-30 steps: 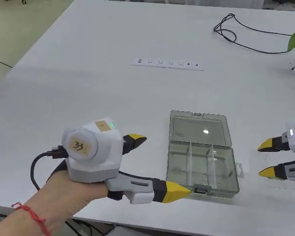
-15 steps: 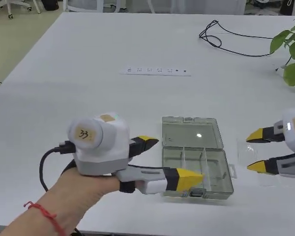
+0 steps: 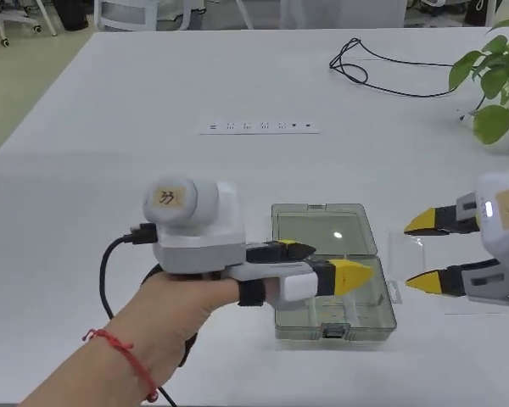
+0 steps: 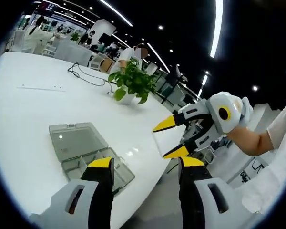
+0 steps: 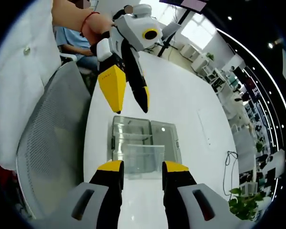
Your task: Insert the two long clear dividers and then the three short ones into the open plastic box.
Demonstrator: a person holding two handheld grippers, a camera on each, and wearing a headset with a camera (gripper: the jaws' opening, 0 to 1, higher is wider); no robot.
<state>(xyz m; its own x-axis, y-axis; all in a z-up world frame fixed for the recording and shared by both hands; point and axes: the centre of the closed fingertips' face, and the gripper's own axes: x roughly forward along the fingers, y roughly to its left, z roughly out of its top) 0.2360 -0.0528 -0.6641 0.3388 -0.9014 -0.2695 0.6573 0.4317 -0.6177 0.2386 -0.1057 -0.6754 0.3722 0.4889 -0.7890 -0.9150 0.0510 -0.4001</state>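
Observation:
The clear plastic box (image 3: 366, 315) lies open near the table's front edge, its lid (image 3: 322, 227) flat behind it. Upright dividers show inside the box (image 5: 133, 136). My left gripper (image 3: 331, 261) hovers over the box's tray, open and holding nothing. My right gripper (image 3: 420, 253) is a little to the right of the box, open, pointing at it. A clear divider (image 5: 138, 161) lies flat on the table between the right fingertips and the box. In the left gripper view the box (image 4: 78, 143) sits ahead of the open left gripper (image 4: 147, 162), with the right gripper (image 4: 168, 140) beyond.
A white power strip (image 3: 259, 127) is set in the table's middle. A black cable (image 3: 365, 68) and a green plant (image 3: 492, 76) are at the far right. The table's front edge runs just below the box. A grey mesh chair (image 5: 47, 143) stands beside the table.
My left gripper has moved right and now sits above the box's tray. The right gripper has come slightly closer to the box. The head camera has shifted.

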